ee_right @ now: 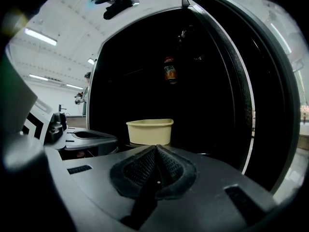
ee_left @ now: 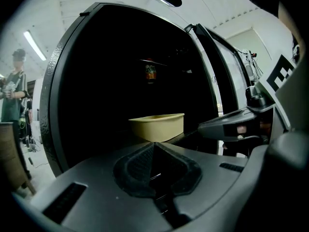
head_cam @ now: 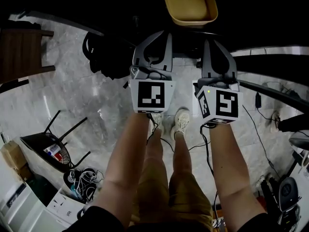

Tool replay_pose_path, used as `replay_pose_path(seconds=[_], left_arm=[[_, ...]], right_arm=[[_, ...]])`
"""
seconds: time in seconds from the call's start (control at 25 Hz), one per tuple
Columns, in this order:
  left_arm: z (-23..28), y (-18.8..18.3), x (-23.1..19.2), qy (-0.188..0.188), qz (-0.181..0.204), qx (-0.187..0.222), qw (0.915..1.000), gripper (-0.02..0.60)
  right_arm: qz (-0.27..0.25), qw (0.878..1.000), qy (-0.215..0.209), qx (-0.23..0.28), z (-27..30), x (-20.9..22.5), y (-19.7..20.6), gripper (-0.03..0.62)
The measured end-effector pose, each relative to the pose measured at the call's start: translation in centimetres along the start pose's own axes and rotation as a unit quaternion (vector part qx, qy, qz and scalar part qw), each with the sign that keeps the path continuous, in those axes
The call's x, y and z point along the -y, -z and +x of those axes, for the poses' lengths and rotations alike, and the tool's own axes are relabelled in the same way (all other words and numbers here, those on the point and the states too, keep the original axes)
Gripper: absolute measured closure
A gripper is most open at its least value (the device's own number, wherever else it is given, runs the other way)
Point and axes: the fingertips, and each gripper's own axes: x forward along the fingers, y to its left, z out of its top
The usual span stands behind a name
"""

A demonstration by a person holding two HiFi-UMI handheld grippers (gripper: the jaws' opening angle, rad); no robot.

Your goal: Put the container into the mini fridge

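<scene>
The yellow container [ee_right: 149, 131] sat inside the open mini fridge [ee_left: 96, 81], resting on what looked like a dark shelf, with an orange-labelled can or bottle [ee_right: 169, 70] higher up in the black interior. The left hand-held gripper [ee_left: 153, 146] had its jaws pressed together on nothing, and the right hand-held gripper [ee_right: 155, 149] was likewise closed and empty. Both pointed at the container from just outside the opening, well clear of it. Judged from this, the placing itself appeared done; what seemed left was backing the tools away and, if wanted, closing the fridge, whose door could not be made out with certainty. No table or counter carried anything here. Seen from the head view, the person stood on a pale marbled floor [head_cam: 96, 110], light shoes [head_cam: 182, 120] visible between bare forearms. A dark chair [head_cam: 53, 144] lay tipped at the left, a wooden piece of furniture [head_cam: 21, 52] stood beyond it, and cables [head_cam: 260, 134] trailed across the floor at the right. Another person [ee_left: 14, 86] stood in the background under ceiling strip lights [ee_right: 41, 36].
</scene>
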Motion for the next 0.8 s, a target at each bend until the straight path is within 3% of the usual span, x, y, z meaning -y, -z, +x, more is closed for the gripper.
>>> replay_pose_path(seconds=[0.2, 0.32, 0.52, 0.64, 0.8], left_arm=[[-0.1, -0.7, 0.6, 0.008, 0.024, 0.008, 0.9996, 0.558], [-0.5, -1.5, 1.7, 0.01, 0.02, 0.008, 0.9997, 0.558], [-2.2, -4.8, 2.7, 0.013, 0.03, 0.028, 0.9991, 0.56], [-3.9, -4.7, 3.0, 0.017, 0.033, 0.021, 0.9991, 0.558], [-5.4, -11.2, 2.6, 0.007, 0.034, 0.039, 0.9987, 0.558]], right_arm=[[-0.017, 1.0, -0.004, -0.003, -0.7, -0.1, -0.2, 0.559], [-0.017, 1.0, -0.001, 0.0, -1.7, 0.1, -0.9, 0.559], [-0.011, 1.0, -0.001, 0.01, -3.8, -0.1, -3.4, 0.559], [-0.008, 1.0, 0.0, 0.019, -5.1, 0.0, -5.7, 0.559], [-0.01, 1.0, -0.003, 0.028, -6.7, -0.4, -8.9, 0.559]])
